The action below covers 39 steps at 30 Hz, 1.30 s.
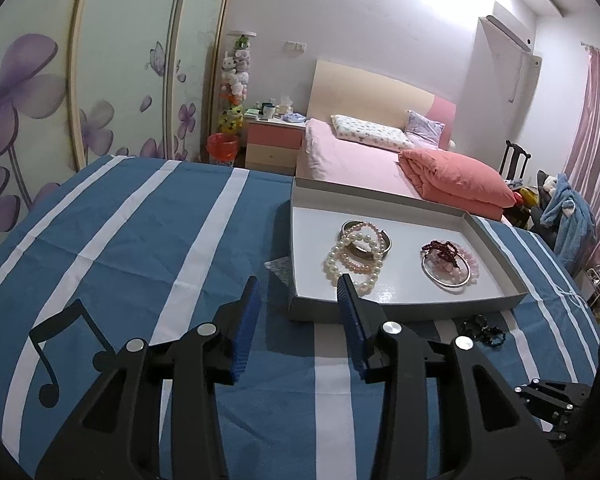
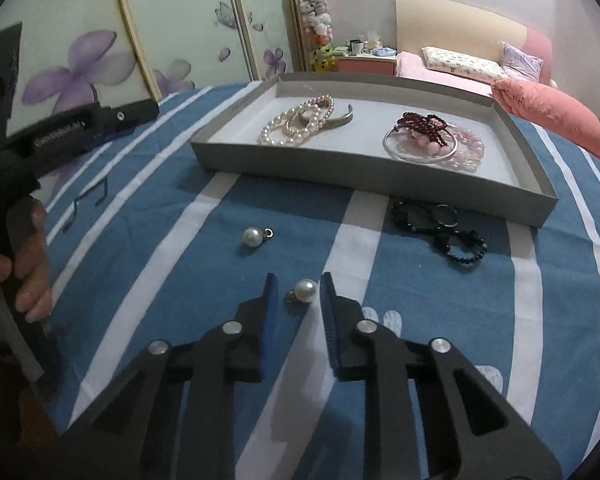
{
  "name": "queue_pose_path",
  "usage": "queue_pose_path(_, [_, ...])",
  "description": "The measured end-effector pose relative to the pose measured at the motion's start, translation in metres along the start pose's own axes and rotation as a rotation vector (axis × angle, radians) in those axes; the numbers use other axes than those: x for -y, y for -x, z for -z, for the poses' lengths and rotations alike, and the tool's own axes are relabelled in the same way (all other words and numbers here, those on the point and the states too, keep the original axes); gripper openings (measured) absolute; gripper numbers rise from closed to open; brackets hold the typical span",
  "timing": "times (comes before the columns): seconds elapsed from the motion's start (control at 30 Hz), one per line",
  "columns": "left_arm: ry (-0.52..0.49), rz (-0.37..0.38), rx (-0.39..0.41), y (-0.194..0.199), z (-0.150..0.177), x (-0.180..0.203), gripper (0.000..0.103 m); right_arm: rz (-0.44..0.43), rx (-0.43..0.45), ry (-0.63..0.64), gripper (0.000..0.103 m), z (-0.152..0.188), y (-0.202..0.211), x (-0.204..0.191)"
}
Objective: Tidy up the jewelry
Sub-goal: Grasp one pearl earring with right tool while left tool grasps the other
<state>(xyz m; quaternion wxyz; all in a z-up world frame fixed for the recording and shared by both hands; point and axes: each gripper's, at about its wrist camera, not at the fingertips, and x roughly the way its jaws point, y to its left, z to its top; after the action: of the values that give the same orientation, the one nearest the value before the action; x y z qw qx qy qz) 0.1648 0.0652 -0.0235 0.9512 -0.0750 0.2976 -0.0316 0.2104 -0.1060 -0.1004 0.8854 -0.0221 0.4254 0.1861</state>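
The right gripper (image 2: 298,290) stood open, its ribbed blue pads either side of a round glossy pearl (image 2: 304,290) on the striped cloth (image 2: 172,280), not touching. A second pearl (image 2: 252,236) lay farther off. The left gripper (image 1: 299,294) gaped wide, empty, near the grey card tray (image 1: 400,308) holding beaded bracelets (image 1: 356,256).

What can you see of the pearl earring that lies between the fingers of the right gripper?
The near pearl earring is a round, glossy white bead, pearl-like, with a small dark metal loop on its left side. It lies on the blue striped cloth, outside the grey tray. The open right gripper has a blue finger on each side of it; neither clearly touches it.
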Motion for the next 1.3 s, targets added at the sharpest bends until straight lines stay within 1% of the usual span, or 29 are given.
queue_pose_path(0.1, [-0.003,0.005,-0.008,-0.001,0.001,0.003,0.041,0.027,-0.019,0.025,0.017,0.001,-0.003,-0.001])
queue_pose_path(0.27, [-0.028,0.025,-0.027,-0.004,0.007,0.012,0.041,0.071,-0.015,0.046,0.016,0.006,0.000,0.003])
queue_pose_path(0.37, [-0.059,0.045,-0.054,-0.007,0.013,0.021,0.046,0.110,-0.008,-0.017,0.016,0.007,0.005,0.023])
queue_pose_path(0.5, [-0.117,0.078,-0.097,-0.012,0.023,0.038,0.046,0.180,0.002,-0.150,0.016,0.008,0.012,0.062])
queue_pose_path(0.6, [-0.168,0.103,-0.128,-0.014,0.030,0.049,0.046,0.215,0.006,-0.204,0.016,0.009,0.016,0.081])
queue_pose_path(0.7, [-0.214,0.127,-0.166,-0.018,0.038,0.061,0.046,0.211,0.012,-0.224,0.016,0.011,0.016,0.087])
queue_pose_path(0.8, [-0.252,0.143,-0.213,-0.024,0.046,0.072,0.046,0.222,0.017,-0.211,0.016,0.010,0.015,0.085])
queue_pose_path(0.97, [-0.308,0.136,-0.251,-0.033,0.056,0.086,0.046,0.202,0.019,-0.226,0.016,0.010,0.015,0.090])
queue_pose_path(1.2, [-0.311,0.112,-0.286,-0.042,0.057,0.093,0.045,0.196,0.020,-0.231,0.016,0.012,0.016,0.090])
queue_pose_path(1.3, [-0.300,0.097,-0.295,-0.045,0.057,0.092,0.040,0.196,0.020,-0.231,0.016,0.012,0.016,0.089])
